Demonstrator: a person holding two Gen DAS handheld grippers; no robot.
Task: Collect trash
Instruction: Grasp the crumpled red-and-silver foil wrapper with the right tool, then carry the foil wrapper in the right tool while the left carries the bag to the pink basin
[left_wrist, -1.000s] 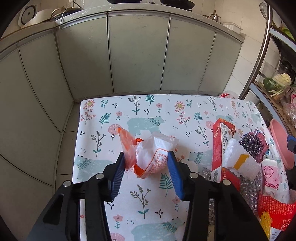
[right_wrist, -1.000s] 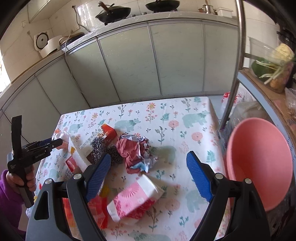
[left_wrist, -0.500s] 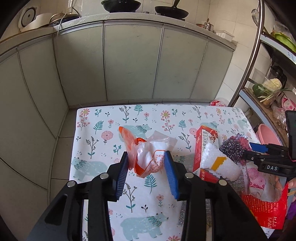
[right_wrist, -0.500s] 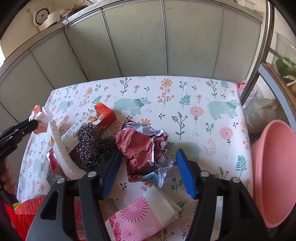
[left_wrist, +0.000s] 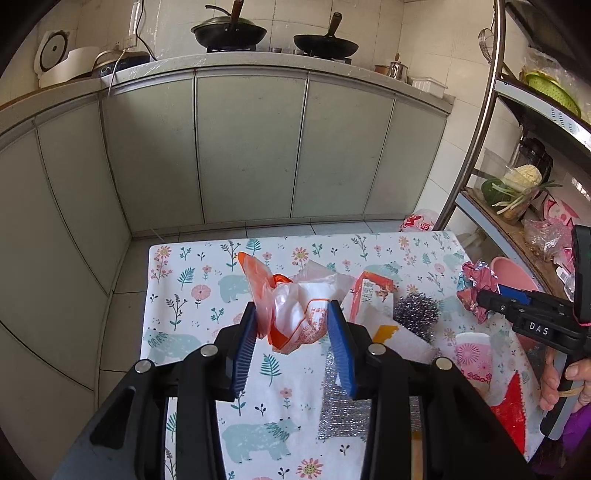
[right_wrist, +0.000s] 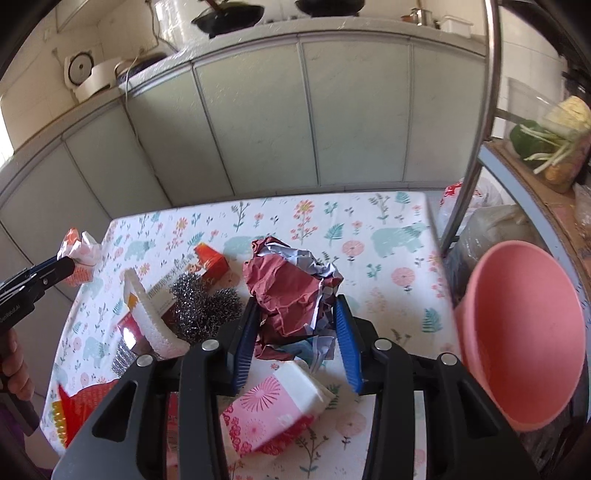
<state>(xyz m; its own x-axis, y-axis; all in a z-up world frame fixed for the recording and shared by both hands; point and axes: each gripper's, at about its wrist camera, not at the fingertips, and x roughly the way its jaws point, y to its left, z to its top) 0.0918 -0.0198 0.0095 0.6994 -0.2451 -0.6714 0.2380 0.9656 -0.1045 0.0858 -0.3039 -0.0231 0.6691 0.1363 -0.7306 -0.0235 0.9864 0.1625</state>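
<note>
Counted on the flowered table (right_wrist: 388, 229): two steel scourers (right_wrist: 205, 306) side by side, one red box (right_wrist: 207, 264), one white ridged sponge (right_wrist: 151, 317), one pink tissue pack (right_wrist: 273, 413), one red wrapper (right_wrist: 86, 402) at the near left corner. Beside the table's right edge, one pink basin (right_wrist: 524, 339).

Left gripper (left_wrist: 291, 326) raised above the table, pointed toward the cabinets, blue pads clamped on one orange-and-white plastic bag (left_wrist: 291, 306); bag lifted clear of the cloth. Right gripper (right_wrist: 295, 325) tipped down over the table's middle, pads pressed against both sides of one crumpled maroon-and-silver wrapper (right_wrist: 288, 291); seen from the left wrist view, that wad (left_wrist: 476, 284) hung at the gripper's tip, off the table.

Hand (left_wrist: 561, 373) on the right gripper's handle cut off at the frame edge. Print on the red box too small to read. Lower part of the maroon wrapper hidden behind the gripper body. Near edge of the table blocked by both gripper frames.
</note>
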